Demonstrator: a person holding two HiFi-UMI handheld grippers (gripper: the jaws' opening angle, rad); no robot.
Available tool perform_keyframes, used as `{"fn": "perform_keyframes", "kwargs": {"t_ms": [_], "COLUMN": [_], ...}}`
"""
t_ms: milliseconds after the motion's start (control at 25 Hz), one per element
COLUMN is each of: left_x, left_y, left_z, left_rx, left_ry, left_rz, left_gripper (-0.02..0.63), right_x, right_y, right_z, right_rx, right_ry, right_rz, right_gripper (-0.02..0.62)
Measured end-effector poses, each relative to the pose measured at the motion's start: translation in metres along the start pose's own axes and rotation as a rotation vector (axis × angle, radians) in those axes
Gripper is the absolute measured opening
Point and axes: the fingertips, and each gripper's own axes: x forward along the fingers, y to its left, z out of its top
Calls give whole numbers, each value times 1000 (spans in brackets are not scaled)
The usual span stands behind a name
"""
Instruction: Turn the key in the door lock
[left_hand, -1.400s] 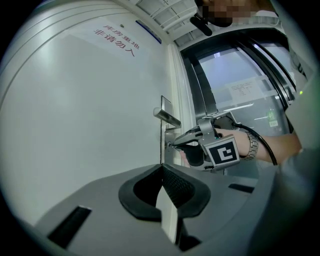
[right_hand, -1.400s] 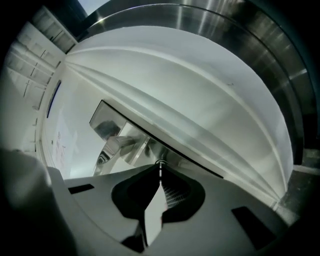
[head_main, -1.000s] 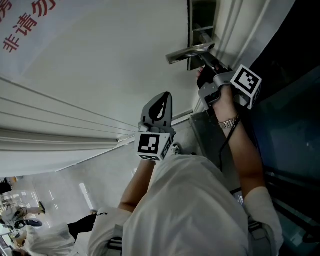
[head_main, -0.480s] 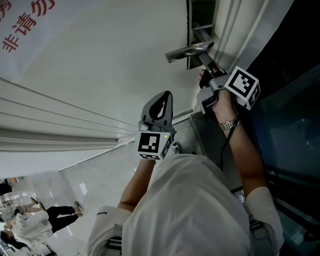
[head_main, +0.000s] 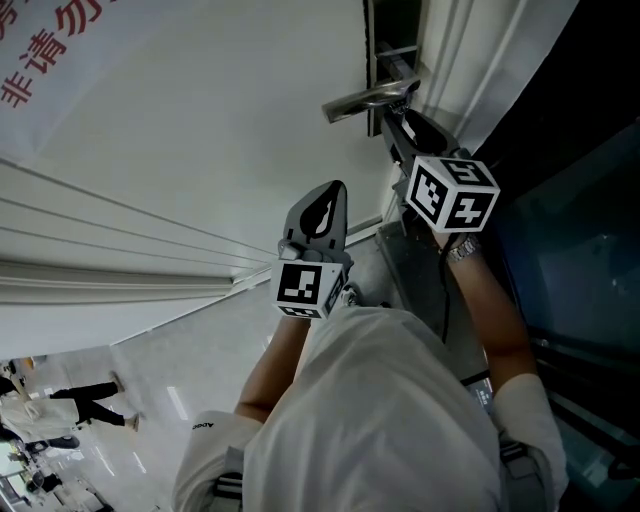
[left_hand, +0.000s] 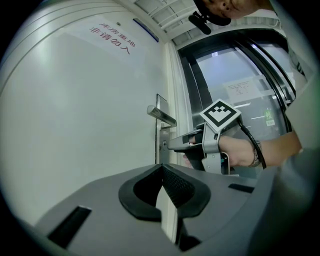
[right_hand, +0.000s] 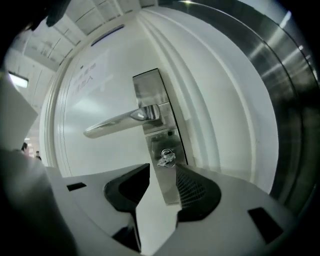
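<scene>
The key (right_hand: 165, 158) sits in the keyhole of the steel lock plate (right_hand: 156, 100), below the lever handle (right_hand: 117, 121) (head_main: 362, 98). My right gripper (right_hand: 162, 171) (head_main: 393, 120) is at the lock. Its jaws are opening and stand one on each side of the key without pressing it. My left gripper (head_main: 324, 195) (left_hand: 161, 169) hangs well back from the door, shut and empty, pointing at the white door face. From the left gripper view I see the right gripper (left_hand: 171, 145) reaching under the handle (left_hand: 162, 114).
The white door (head_main: 200, 150) carries a sign with red characters (head_main: 45, 55). Dark glass panels (head_main: 580, 230) and the door frame (right_hand: 220, 110) lie to the right of the lock. People walk on the floor far below at the lower left (head_main: 70, 400).
The right gripper has rolled about its own axis at the lock, so its marker cube now faces the head camera. Its jaws have let go of the key. The left gripper has stayed put.
</scene>
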Motion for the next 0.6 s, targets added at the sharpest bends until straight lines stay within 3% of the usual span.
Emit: {"fn": "perform_keyframes", "kwargs": {"t_ms": [280,520,600], "left_x": [0,3,2], "left_y": [-3,-5,-5], "left_z": [0,5,1], "left_rx": [0,3,-1], "left_ry": [7,-17,0], "left_rz": [2,4,4], "left_gripper": [9,9,9], "right_x": [-4,-3,-1], "right_y": [0,7,10], "right_z": [0,9,8], "right_rx": [-515,-1062,-1192], "right_ry": [12,-8,-9], "right_rz": [-151,-317,-345], "right_gripper": [138,138,138]}}
